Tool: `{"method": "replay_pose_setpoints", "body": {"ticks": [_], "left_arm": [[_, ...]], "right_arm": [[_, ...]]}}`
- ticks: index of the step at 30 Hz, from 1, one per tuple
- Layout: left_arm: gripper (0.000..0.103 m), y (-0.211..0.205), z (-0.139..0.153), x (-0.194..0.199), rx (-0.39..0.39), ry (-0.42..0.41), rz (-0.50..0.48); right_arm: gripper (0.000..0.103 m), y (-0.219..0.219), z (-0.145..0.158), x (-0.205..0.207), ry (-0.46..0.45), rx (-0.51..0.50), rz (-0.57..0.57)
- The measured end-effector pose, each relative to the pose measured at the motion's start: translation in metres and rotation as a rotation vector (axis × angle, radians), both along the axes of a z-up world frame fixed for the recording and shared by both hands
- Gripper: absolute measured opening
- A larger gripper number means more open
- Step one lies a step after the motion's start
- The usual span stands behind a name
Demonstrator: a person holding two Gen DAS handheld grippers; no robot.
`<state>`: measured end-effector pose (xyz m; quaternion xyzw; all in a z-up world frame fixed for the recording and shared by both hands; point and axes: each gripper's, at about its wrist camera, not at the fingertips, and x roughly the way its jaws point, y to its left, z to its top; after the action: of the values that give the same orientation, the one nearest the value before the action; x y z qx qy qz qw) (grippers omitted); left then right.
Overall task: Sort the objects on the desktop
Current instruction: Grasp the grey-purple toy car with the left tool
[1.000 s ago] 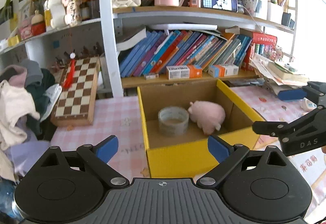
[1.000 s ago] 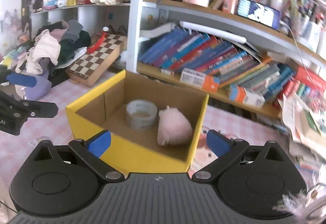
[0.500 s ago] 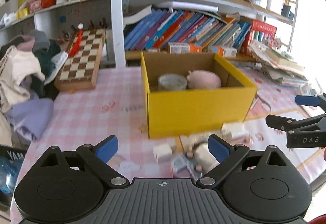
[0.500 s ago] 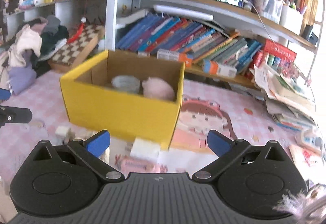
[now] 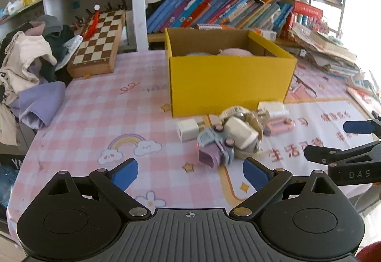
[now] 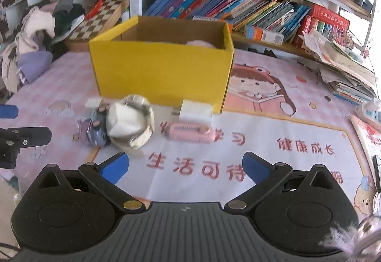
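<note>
A yellow cardboard box (image 5: 228, 86) stands on the pink checked tablecloth, also in the right wrist view (image 6: 162, 76); a pink plush (image 5: 234, 52) shows over its rim. In front of it lie a white charger cube (image 5: 189, 129), a purple-grey toy (image 5: 214, 150), a white block inside a tape ring (image 6: 129, 119), a pink flat device (image 6: 190, 131) and a white box (image 6: 195, 111). My left gripper (image 5: 190, 172) is open and empty, just short of the purple toy. My right gripper (image 6: 184, 166) is open and empty, short of the pink device.
A chessboard (image 5: 98, 44) leans at the back left beside a heap of clothes (image 5: 28, 64). Shelves of books (image 5: 214, 9) rise behind the box. Stacked papers (image 6: 343, 66) lie at the right. The table's near edge is close at the left.
Both grippers have pulled back and dropped from above the box to low over the table. The small objects in front of the box have come into view.
</note>
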<state>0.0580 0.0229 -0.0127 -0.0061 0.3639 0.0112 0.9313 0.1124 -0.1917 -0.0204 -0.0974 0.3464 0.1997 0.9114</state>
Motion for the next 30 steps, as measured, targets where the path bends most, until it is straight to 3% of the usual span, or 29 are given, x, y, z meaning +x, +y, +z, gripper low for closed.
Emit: {"method": "replay_pose_setpoints", "body": {"ticks": [9, 16, 22, 30], "left_arm": [[0.097, -0.013, -0.01, -0.002, 0.026, 0.037, -0.055], [0.097, -0.018, -0.013, 0.007, 0.029, 0.045, -0.077], [0.095, -0.02, -0.012, 0.014, 0.028, 0.037, -0.095], [0.094, -0.029, -0.015, 0.025, 0.059, 0.027, -0.114]], "right_arm": [[0.102, -0.001, -0.007, -0.001, 0.077, 0.025, 0.008], [0.1, -0.003, -0.006, 0.006, 0.083, 0.008, -0.004], [0.084, -0.001, -0.002, 0.016, 0.075, 0.008, 0.017], [0.083, 0.002, -0.002, 0.033, 0.083, 0.003, 0.035]]}}
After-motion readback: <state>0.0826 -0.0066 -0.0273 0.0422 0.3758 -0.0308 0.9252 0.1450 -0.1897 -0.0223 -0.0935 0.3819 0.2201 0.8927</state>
